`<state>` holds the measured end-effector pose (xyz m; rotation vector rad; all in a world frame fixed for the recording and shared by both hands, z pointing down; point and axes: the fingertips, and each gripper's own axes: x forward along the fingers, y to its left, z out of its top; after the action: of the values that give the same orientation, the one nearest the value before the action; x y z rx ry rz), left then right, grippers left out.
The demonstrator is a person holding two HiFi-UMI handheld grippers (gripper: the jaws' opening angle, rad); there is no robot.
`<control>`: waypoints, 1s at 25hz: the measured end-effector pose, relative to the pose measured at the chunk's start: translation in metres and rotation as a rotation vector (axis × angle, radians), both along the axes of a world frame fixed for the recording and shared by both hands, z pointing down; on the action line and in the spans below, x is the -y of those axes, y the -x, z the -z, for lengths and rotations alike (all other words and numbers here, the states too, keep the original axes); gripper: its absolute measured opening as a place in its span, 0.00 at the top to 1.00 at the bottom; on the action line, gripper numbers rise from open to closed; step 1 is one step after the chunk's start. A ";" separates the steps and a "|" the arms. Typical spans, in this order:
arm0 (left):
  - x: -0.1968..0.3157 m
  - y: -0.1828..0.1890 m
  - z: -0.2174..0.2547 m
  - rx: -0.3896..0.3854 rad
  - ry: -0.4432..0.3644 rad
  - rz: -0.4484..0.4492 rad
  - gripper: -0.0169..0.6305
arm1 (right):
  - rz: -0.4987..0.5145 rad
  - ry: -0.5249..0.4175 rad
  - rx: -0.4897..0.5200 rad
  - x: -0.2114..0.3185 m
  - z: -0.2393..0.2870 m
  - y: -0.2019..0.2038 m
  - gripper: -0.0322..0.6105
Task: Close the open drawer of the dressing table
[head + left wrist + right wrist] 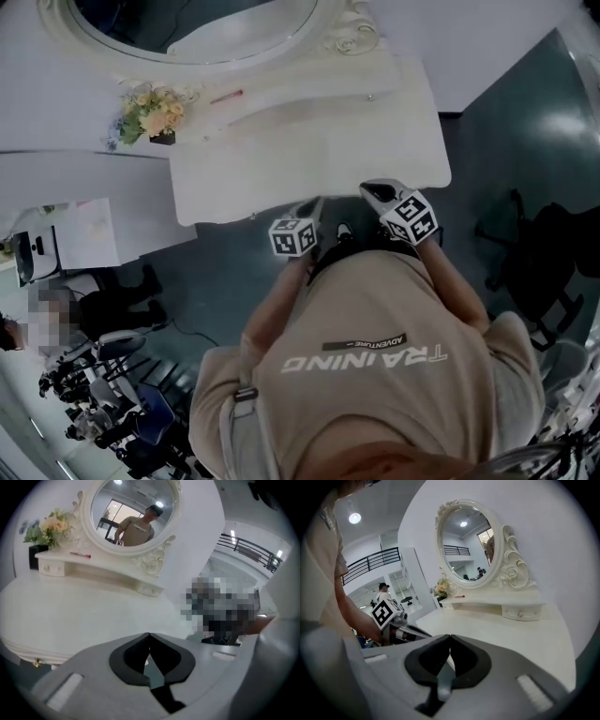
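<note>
Left tongs [149, 637] and right tongs [450, 638] sit pressed together, empty, beside the dressing table [309, 141].

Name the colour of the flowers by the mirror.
The flowers are pale yellow and peach with green leaves; clearest in the head view.

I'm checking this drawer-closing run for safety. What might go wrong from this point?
1. The left gripper and right gripper are both shut and hover at the dressing table's front edge, so a push may strike that edge instead of the drawer, which I cannot see.
2. A jolt might topple the flower vase.
</note>
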<state>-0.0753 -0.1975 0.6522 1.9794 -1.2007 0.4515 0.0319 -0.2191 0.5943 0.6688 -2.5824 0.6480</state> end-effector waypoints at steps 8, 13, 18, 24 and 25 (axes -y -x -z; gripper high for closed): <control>0.032 -0.003 0.136 0.102 -0.355 -0.091 0.97 | 0.002 -0.159 0.100 0.000 0.077 0.000 0.94; 0.049 -0.017 0.214 0.179 -0.602 -0.155 0.97 | 0.007 -0.283 0.115 0.017 0.133 0.002 0.94; 0.055 -0.020 0.262 0.209 -0.730 -0.226 0.97 | -0.046 -0.361 0.207 0.027 0.193 0.003 0.94; 0.065 -0.022 0.326 0.132 -0.861 -0.222 0.97 | -0.113 -0.479 0.215 0.034 0.245 -0.010 0.94; 0.068 -0.024 0.333 0.125 -0.879 -0.225 0.97 | -0.118 -0.492 0.214 0.035 0.251 -0.012 0.94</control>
<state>-0.0516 -0.2656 0.3196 2.8852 -1.4004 0.1514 0.0441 -0.2544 0.3437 0.9525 -2.9487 0.1103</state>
